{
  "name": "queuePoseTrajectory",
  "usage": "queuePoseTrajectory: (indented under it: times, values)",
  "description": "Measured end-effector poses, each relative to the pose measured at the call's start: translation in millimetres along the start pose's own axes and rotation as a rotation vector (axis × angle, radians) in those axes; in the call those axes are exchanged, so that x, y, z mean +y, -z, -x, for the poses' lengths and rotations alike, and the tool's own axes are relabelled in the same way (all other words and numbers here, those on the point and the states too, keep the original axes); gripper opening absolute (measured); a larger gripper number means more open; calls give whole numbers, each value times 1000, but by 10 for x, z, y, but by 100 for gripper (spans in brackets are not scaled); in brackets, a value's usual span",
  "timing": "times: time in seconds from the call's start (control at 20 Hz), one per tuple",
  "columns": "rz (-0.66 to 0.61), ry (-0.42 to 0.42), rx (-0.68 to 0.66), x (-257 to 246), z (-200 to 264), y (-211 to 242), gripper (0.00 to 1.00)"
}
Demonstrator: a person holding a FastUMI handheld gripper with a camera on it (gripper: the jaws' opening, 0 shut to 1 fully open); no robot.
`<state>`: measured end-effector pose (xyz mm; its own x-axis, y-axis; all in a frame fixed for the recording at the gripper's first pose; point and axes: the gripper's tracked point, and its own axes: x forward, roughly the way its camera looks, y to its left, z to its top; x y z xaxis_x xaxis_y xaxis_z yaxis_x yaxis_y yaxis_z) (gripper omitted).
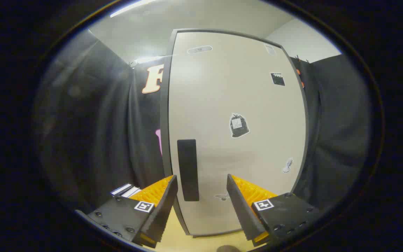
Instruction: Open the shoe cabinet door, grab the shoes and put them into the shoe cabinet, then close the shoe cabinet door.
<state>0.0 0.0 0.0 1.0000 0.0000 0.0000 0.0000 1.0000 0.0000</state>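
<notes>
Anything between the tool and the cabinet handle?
Nothing: in the gripper view the open tool frames the handle on the shut door, the gap ahead bare.

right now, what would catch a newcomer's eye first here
The tall pale shoe cabinet door stands shut straight ahead. Its dark vertical handle sits near the door's left edge, just beyond the open tongs and between their fingers. Small stickers dot the door, the boldest a black bag-shaped sticker near its middle.
</notes>
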Motion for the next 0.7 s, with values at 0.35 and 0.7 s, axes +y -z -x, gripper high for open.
queuePoseTrajectory:
  times: [0.35, 0.7]
  values:
    - [-15, -12, 14, 64, -80, 32, 85]
    - [2, -13, 27, 103, -198, 79, 85]
